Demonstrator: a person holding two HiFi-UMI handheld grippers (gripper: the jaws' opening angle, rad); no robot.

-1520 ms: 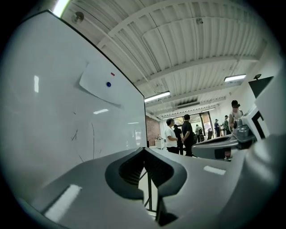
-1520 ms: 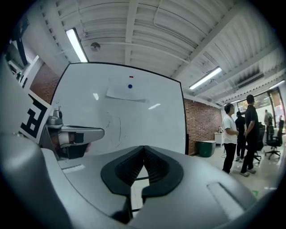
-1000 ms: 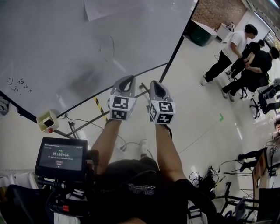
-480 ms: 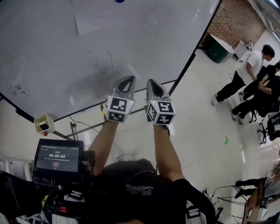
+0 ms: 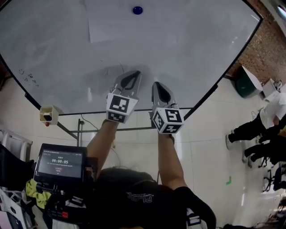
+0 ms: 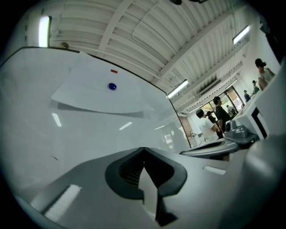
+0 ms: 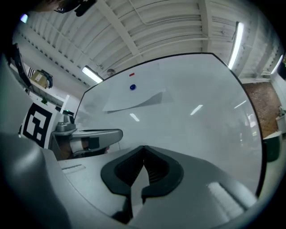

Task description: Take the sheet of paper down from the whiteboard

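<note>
Paper (image 5: pixel 114 30) has come into view, seemingly widthways; left gripper (image 5: pixel 132 75) and right gripper (image 5: pixel 158 86) jaws closed, empty.

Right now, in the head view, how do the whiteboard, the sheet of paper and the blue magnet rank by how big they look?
Largest to smallest:
1. whiteboard
2. sheet of paper
3. blue magnet, by far the smallest

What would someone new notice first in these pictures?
The big whiteboard fills the upper head view, with a sheet of paper pinned near its top by a blue magnet. Below the paper, the left gripper and right gripper are raised side by side, both shut and empty.
</note>
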